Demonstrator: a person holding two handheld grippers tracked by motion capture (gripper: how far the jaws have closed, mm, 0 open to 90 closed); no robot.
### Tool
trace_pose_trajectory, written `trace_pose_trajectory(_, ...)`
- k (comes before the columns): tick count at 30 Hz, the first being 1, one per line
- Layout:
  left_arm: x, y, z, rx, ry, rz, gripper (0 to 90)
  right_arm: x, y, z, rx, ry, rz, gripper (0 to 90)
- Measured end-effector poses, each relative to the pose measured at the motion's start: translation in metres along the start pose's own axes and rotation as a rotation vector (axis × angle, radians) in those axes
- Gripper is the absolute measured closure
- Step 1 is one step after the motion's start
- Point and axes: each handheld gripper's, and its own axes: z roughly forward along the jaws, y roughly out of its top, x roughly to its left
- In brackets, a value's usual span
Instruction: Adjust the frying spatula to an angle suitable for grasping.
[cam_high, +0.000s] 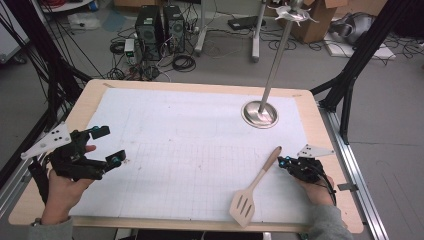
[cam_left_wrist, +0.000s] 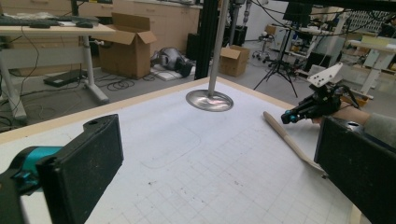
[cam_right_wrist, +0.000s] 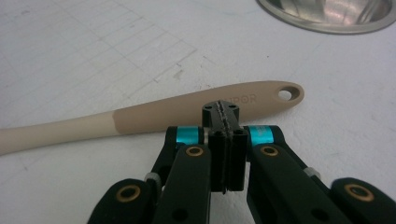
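A: Where is the spatula (cam_high: 255, 187)?

B: Flat on the white gridded mat (cam_high: 200, 145), near the table's right front. Slotted blade toward the person, handle angled toward the round metal stand base (cam_high: 259, 114).

A: Right gripper (cam_high: 283, 161)?

B: Jaws pressed fully together, nothing between them. Tips sit just beside the handle's upper end; in the right gripper view they overlap the handle near its hanging hole. Contact cannot be confirmed.

A: Left gripper (cam_high: 111, 145)?

B: Jaws spread wide and empty, above the mat's left side, well apart from the spatula.

spatula (cam_high: 252, 187): beige, two-tone handle
mat (cam_high: 190, 150): white with a faint grid
right claw (cam_right_wrist: 220, 108): black, teal bands
stand base (cam_high: 259, 113): shiny silver
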Motion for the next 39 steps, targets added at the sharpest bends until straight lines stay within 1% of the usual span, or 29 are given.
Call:
trace_pose_trajectory(2, 0.000, 0.000, 0.000, -0.001, 0.000, -0.002, 1.7, -0.002, 0.000, 0.002, 0.012, -0.002, 0.016, 90.0)
trace_pose_trajectory(3, 0.000, 0.000, 0.000, 0.000, 0.001, -0.003, 1.7, -0.003, 0.000, 0.002, 0.014, -0.005, 0.033, 90.0)
trace_pose_trajectory(5, -0.001, -0.001, 0.000, 0.002, 0.002, -0.004, 1.7, -0.005, 0.000, 0.001, 0.008, -0.002, 0.043, 90.0)
trace_pose_trajectory(6, -0.001, -0.001, 0.000, 0.003, 0.003, -0.003, 1.7, -0.005, 0.000, 0.002, 0.013, 0.000, 0.048, 90.0)
trace_pose_trajectory(7, -0.001, -0.001, 0.001, 0.003, 0.002, -0.005, 1.7, -0.005, 0.001, 0.003, 0.020, 0.001, 0.047, 90.0)
trace_pose_trajectory(10, -0.001, -0.002, 0.001, 0.006, 0.003, -0.003, 1.7, -0.002, 0.003, 0.009, 0.071, -0.005, 0.005, 90.0)
trace_pose_trajectory(12, -0.001, -0.002, 0.002, 0.007, 0.001, -0.006, 1.7, -0.001, 0.005, 0.011, 0.066, -0.006, -0.011, 90.0)
trace_pose_trajectory(13, -0.001, -0.002, 0.002, 0.007, 0.000, -0.006, 1.7, -0.001, 0.006, 0.011, 0.068, -0.008, -0.011, 90.0)
trace_pose_trajectory(17, 0.000, -0.003, 0.002, 0.010, 0.001, -0.004, 1.7, -0.001, 0.010, 0.015, 0.044, 0.007, -0.005, 90.0)
trace_pose_trajectory(20, 0.000, -0.003, 0.001, 0.012, 0.004, -0.004, 1.7, 0.000, 0.013, 0.018, 0.015, 0.016, 0.014, 90.0)
trace_pose_trajectory(24, 0.000, -0.004, 0.001, 0.015, 0.005, -0.003, 1.7, -0.001, 0.013, 0.019, 0.014, 0.019, 0.010, 90.0)
trace_pose_trajectory(29, -0.001, -0.004, 0.001, 0.018, 0.007, -0.004, 1.7, 0.000, 0.013, 0.019, 0.017, 0.022, 0.017, 90.0)
trace_pose_trajectory(39, -0.001, -0.005, 0.003, 0.023, 0.008, -0.006, 1.7, 0.002, 0.016, 0.024, 0.017, 0.006, 0.003, 90.0)
